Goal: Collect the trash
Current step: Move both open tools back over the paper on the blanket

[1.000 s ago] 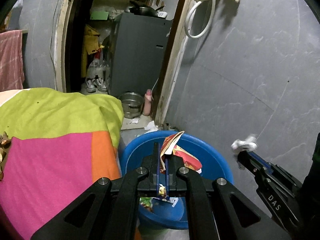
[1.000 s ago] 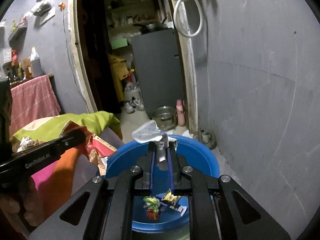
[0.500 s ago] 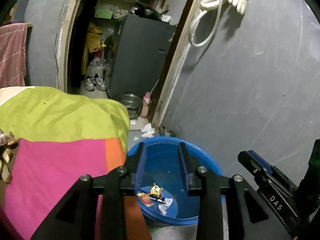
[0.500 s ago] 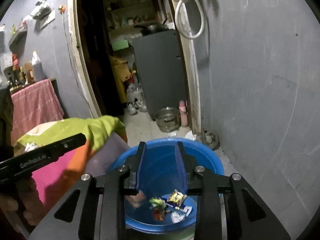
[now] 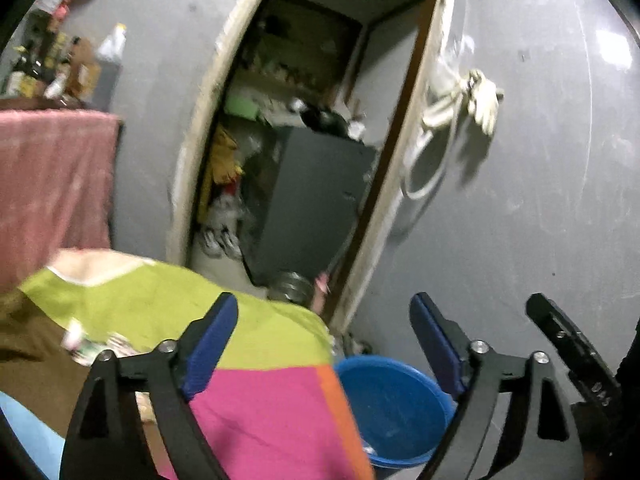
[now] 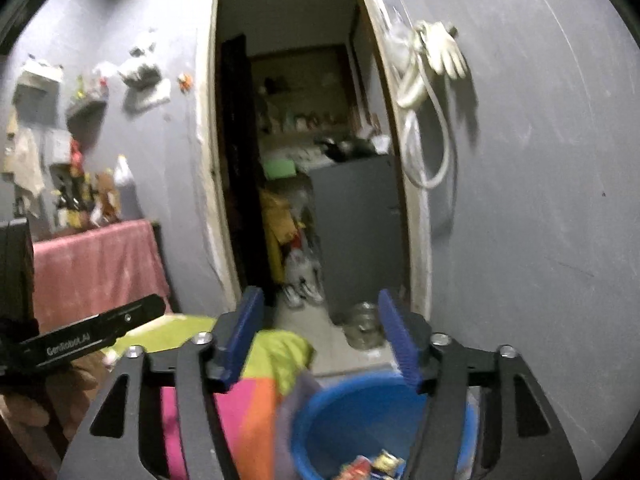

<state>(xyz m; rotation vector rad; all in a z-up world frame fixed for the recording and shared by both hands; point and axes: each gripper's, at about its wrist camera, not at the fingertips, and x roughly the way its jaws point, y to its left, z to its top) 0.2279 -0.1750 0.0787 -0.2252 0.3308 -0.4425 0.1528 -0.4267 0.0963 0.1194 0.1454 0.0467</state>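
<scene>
In the left wrist view, the left gripper (image 5: 320, 344) stood wide open with nothing between its blue pads (image 5: 210, 350), raised above the bedcover (image 5: 260, 408) of green, pink and orange panels. The blue basin (image 5: 394, 408) sat on the floor just beside the bed's corner, against the grey wall (image 5: 540, 200). Small blurred items (image 5: 86, 346), probably further trash, lay on the cover at the left, near the brown area; their kind could not be told. The right gripper's finger (image 5: 568, 344) showed at the right edge. In the right wrist view, the right gripper (image 6: 320, 336) was likewise spread wide and empty, above the basin (image 6: 352, 412), in which collected wrappers (image 6: 372, 466) lay at the bottom. The left gripper's arm (image 6: 92, 334) crossed the left side. For the next pickup, judged from this layout: the open fingers should straddle one item squarely, descend until the pads flank it without pinching the fabric, and close fully before lifting toward the basin.
</scene>
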